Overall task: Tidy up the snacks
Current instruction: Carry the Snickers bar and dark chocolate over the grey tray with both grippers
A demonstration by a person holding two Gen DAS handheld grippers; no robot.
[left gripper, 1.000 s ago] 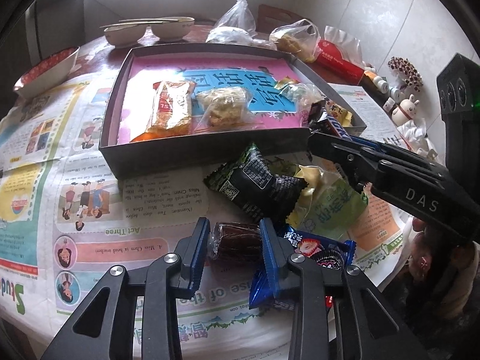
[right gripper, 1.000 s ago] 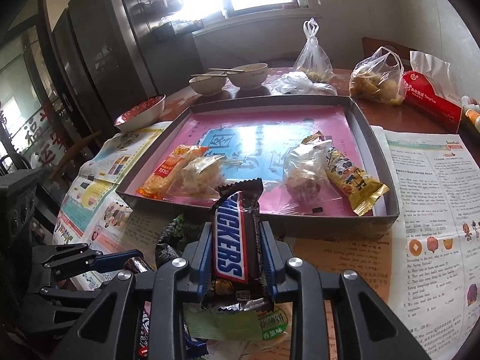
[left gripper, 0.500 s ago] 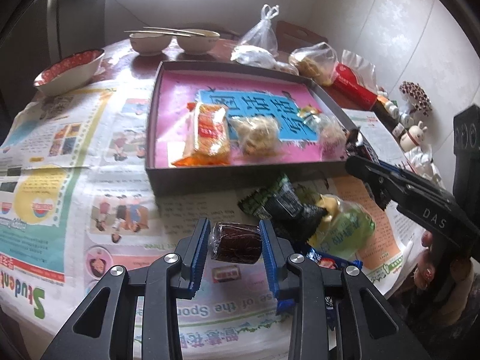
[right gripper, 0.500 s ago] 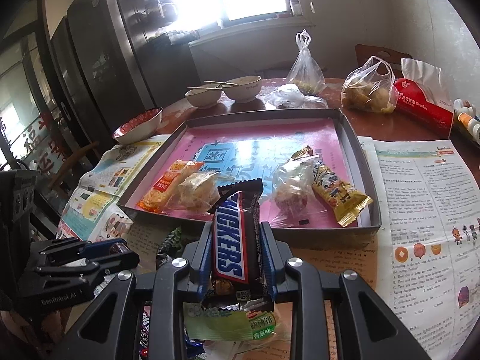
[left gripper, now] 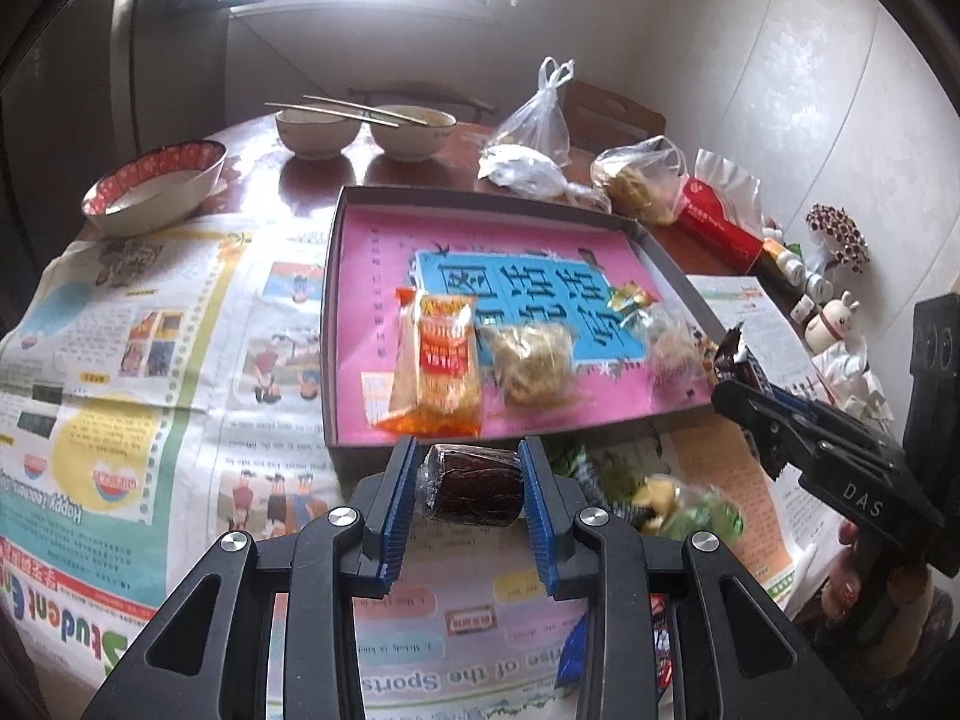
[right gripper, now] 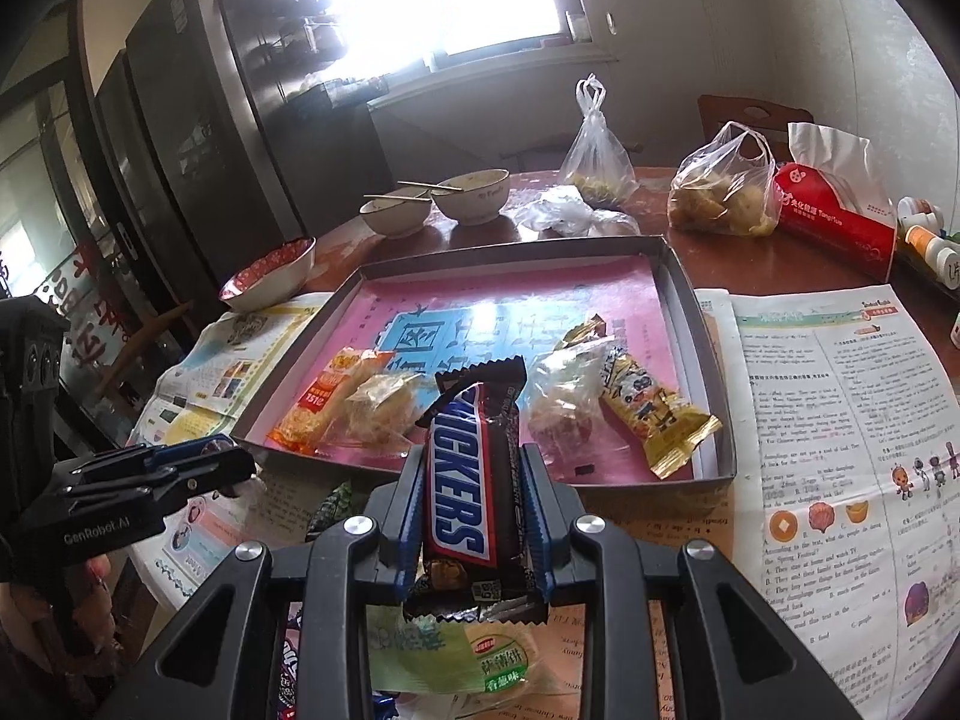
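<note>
My left gripper [left gripper: 469,483] is shut on a dark brown wrapped cake [left gripper: 474,485], held above the newspaper just before the near wall of the grey box [left gripper: 336,312]. Inside the box, on its pink lining, lie an orange cracker pack [left gripper: 437,375], a clear bag of pale pastry [left gripper: 534,363] and further wrapped snacks. My right gripper [right gripper: 474,501] is shut on a Snickers bar [right gripper: 471,480], which stands upright between the blue pads in front of the box [right gripper: 699,354]. A yellow snack packet [right gripper: 651,411] lies at the box's right side. The right gripper also shows at the right of the left wrist view.
Loose snacks remain on the newspaper: a green packet [right gripper: 462,660] under the right gripper, a dark packet and a blue one [left gripper: 576,642]. Bowls with chopsticks [left gripper: 360,126], a red-rimmed bowl [left gripper: 153,186], plastic bags [right gripper: 720,192], a red tissue pack [right gripper: 834,222] and small bottles crowd the table's far side.
The left gripper has lifted the brown cake off the newspaper and carried it toward the box's near wall. The right gripper holds the Snickers bar almost where it was.
</note>
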